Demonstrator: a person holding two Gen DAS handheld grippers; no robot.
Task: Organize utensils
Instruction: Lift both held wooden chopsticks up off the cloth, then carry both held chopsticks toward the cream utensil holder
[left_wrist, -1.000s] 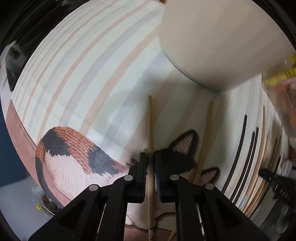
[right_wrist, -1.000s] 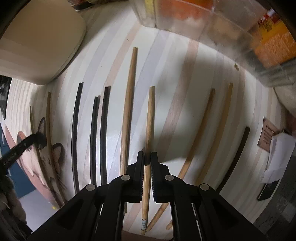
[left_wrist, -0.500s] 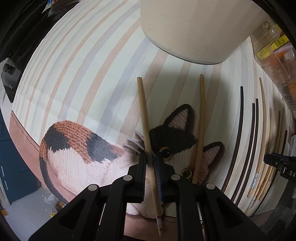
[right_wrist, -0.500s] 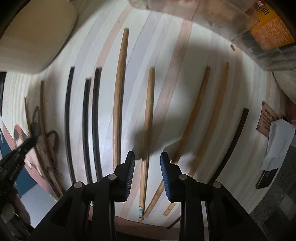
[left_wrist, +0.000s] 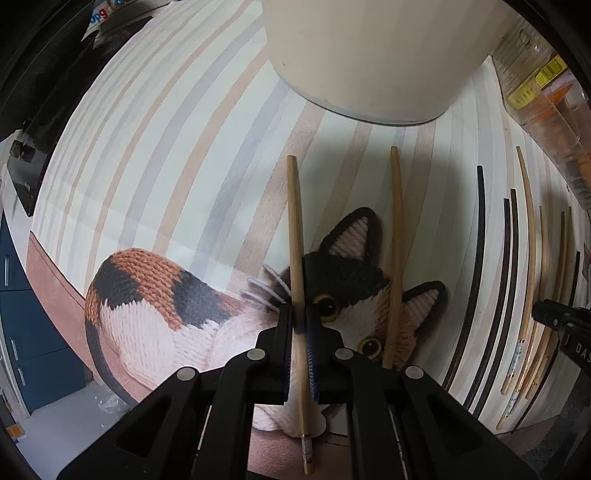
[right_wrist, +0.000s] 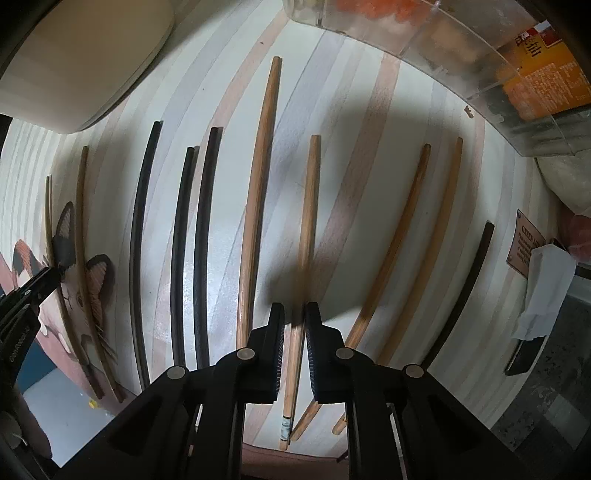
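in the left wrist view the left gripper (left_wrist: 300, 317) points down at a striped placemat (left_wrist: 155, 155) printed with a knitted calico cat (left_wrist: 166, 314), and its jaws are clamped on a light bamboo chopstick (left_wrist: 295, 229) that runs up across the cat's whiskers and sticks out below the fingers, its banded end toward the camera. a second bamboo chopstick (left_wrist: 397, 236) lies just to the right over the cat's face, apart from the first. a cream container (left_wrist: 369, 55) stands beyond both, and rows of black and wooden chopsticks lie further right, where the tip of the other gripper shows at the edge. in the right wrist view the right gripper (right_wrist: 294, 321) has just closed its jaws on a brown wooden chopstick (right_wrist: 308, 221) in the middle of the mat; the pads press on it from both sides. a longer wooden chopstick (right_wrist: 258, 192) lies just left of it, then three black chopsticks (right_wrist: 201, 240); a wooden pair (right_wrist: 413, 229) lies to the right, and a clear plastic box (right_wrist: 461, 55) stands beyond.
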